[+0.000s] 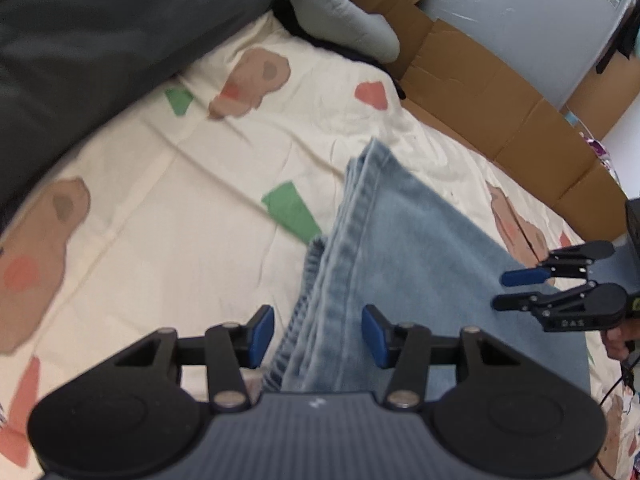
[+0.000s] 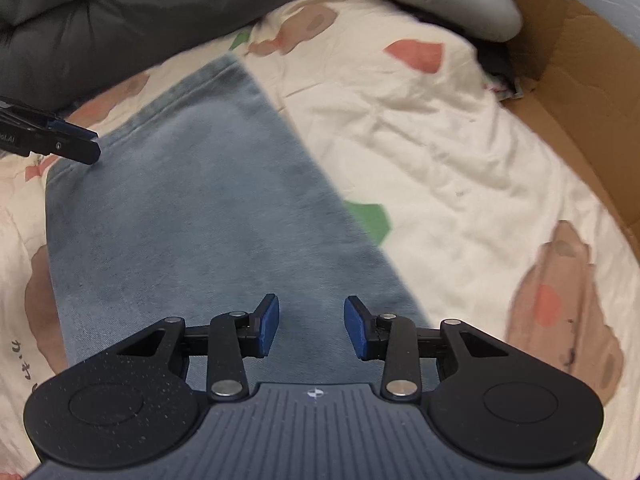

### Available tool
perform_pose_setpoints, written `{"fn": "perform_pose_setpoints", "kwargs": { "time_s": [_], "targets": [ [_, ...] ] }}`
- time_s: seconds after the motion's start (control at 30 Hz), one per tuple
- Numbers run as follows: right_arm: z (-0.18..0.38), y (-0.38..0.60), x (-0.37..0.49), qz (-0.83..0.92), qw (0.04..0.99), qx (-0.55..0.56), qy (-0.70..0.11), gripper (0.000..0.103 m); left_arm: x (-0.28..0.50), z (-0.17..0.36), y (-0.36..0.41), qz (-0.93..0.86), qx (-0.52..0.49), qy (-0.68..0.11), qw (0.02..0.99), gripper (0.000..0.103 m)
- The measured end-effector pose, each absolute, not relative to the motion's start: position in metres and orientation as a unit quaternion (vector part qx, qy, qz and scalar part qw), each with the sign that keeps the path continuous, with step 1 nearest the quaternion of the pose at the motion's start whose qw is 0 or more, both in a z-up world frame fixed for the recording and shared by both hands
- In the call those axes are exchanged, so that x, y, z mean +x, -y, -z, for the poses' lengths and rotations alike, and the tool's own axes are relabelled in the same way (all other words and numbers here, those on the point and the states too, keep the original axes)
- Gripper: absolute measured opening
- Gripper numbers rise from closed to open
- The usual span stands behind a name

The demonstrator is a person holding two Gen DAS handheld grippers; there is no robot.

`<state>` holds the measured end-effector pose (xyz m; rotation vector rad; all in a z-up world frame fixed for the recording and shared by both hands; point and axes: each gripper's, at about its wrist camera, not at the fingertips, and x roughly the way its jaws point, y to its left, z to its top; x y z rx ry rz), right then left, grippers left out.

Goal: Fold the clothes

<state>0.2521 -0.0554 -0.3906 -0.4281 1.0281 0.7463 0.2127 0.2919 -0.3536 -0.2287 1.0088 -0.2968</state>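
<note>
A pair of light blue jeans (image 1: 392, 248) lies folded lengthwise on a cream bedsheet (image 1: 180, 208) with brown, red and green prints. My left gripper (image 1: 318, 336) is open, its blue pads on either side of the jeans' seamed edge. My right gripper (image 2: 312, 328) is open and empty above the jeans (image 2: 192, 208). The right gripper also shows in the left wrist view (image 1: 516, 290), over the jeans' far side. The left gripper's fingers (image 2: 76, 146) show at the left of the right wrist view, at the jeans' edge.
A dark grey duvet (image 1: 100, 40) is bunched along the back left. A grey-green plush pillow (image 1: 340, 12) lies at the bed's far corner. Flattened cardboard (image 1: 500, 92) lines the bed's right side against a pale blue wall (image 1: 520, 4).
</note>
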Motion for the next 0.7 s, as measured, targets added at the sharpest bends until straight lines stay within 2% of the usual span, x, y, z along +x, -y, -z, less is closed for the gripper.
{"fn": "perform_pose_setpoints", "kwargs": {
  "time_s": [0.13,0.2,0.23,0.33,0.4,0.7],
  "targets": [
    [0.406,0.041,0.258,-0.335,0.784,-0.213,-0.477,0.042,0.210,0.373,-0.296,0.136,-0.123,-0.476,0.860,0.051],
    [0.407,0.036,0.262,-0.324,0.791,-0.225,-0.467,0.037,0.211,0.380,-0.298,0.133,-0.127,-0.474,0.861,0.054],
    [0.407,0.034,0.264,-0.315,0.796,-0.233,-0.461,0.029,0.211,0.380,-0.300,0.128,-0.134,-0.474,0.861,0.054],
    [0.400,0.031,0.271,-0.305,0.801,-0.229,-0.461,0.029,0.206,0.367,-0.302,0.113,-0.132,-0.459,0.871,0.053],
    [0.393,0.030,0.274,-0.309,0.804,-0.224,-0.456,0.030,0.201,0.356,-0.304,0.098,-0.130,-0.448,0.879,0.047],
    [0.368,0.009,0.271,-0.346,0.807,-0.190,-0.439,0.033,0.167,0.313,-0.309,0.075,-0.164,-0.407,0.896,0.037]
  ]
}}
